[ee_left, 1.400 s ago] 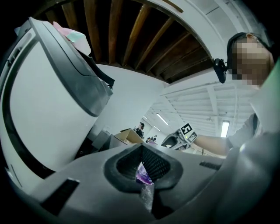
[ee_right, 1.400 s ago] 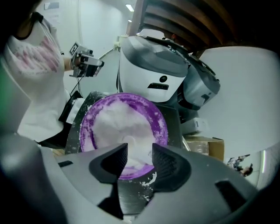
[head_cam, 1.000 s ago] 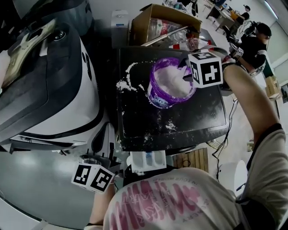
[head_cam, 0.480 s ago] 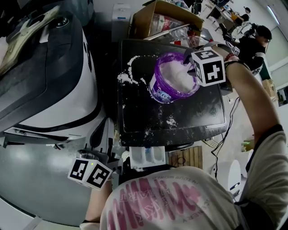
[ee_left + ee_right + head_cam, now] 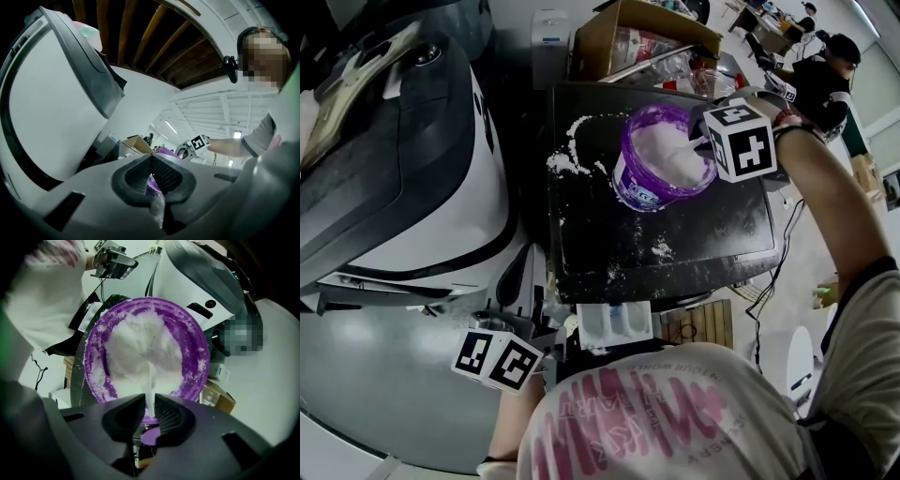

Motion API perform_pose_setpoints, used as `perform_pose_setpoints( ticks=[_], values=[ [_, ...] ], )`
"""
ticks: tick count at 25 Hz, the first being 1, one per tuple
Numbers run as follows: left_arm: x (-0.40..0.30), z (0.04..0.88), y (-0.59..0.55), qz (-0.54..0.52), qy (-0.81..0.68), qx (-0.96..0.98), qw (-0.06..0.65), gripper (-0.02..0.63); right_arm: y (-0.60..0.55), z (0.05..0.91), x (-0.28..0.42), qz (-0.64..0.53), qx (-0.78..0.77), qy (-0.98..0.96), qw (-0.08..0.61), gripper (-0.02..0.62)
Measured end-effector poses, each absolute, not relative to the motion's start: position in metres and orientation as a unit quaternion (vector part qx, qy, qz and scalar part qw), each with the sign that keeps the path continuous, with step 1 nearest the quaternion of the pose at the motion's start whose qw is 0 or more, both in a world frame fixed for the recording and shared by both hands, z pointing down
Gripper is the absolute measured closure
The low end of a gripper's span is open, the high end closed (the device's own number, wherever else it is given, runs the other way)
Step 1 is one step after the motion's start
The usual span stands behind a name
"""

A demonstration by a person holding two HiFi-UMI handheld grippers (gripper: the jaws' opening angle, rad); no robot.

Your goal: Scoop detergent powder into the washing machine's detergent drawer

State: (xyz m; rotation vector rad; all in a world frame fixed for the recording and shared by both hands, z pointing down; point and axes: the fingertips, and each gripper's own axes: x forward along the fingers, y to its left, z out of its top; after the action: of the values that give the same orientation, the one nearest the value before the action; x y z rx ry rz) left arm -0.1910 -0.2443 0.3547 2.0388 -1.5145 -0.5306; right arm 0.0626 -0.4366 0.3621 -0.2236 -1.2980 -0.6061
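A purple tub (image 5: 664,171) heaped with white detergent powder (image 5: 140,348) stands on the black table (image 5: 694,253). A white scoop handle (image 5: 150,378) sticks out of the powder. My right gripper (image 5: 150,398) points steeply down over the tub's right rim. Its jaws have just been closing, and the handle is pinched between them. The white detergent drawer (image 5: 614,324) is pulled out at the table's near edge. My left gripper (image 5: 151,161) stays level beside it, its marker cube (image 5: 497,362) low on the left. Its jaws are together, with a thin clear and purple scrap in the slit.
The washing machine (image 5: 412,187) fills the left side. Spilled powder (image 5: 567,155) lies on the table left of the tub and nearer the front. A cardboard box (image 5: 628,42) sits behind the table. A person (image 5: 825,80) stands at the far right.
The head view has shifted a little. Both marker cubes keep their places, the right one by the tub, the left one by the drawer.
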Motion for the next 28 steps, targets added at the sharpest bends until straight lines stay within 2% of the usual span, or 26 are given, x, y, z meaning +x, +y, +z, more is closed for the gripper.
perform_pose_setpoints(
  ticks=[6, 15, 28],
  values=[
    [-0.191, 0.348, -0.248, -0.2, -0.561, 0.758, 0.264, 0.604, -0.432, 0.363, 0.065, -0.282, -0.101, -0.596, 0.745, 0.586],
    [-0.192, 0.348, -0.25, -0.202, -0.563, 0.755, 0.27, 0.604, -0.443, 0.347, 0.043, -0.258, -0.036, -0.636, 0.727, 0.591],
    [-0.182, 0.35, -0.249, -0.208, -0.555, 0.757, 0.274, 0.604, -0.439, 0.366, 0.039, -0.225, 0.004, -0.609, 0.761, 0.594]
  ],
)
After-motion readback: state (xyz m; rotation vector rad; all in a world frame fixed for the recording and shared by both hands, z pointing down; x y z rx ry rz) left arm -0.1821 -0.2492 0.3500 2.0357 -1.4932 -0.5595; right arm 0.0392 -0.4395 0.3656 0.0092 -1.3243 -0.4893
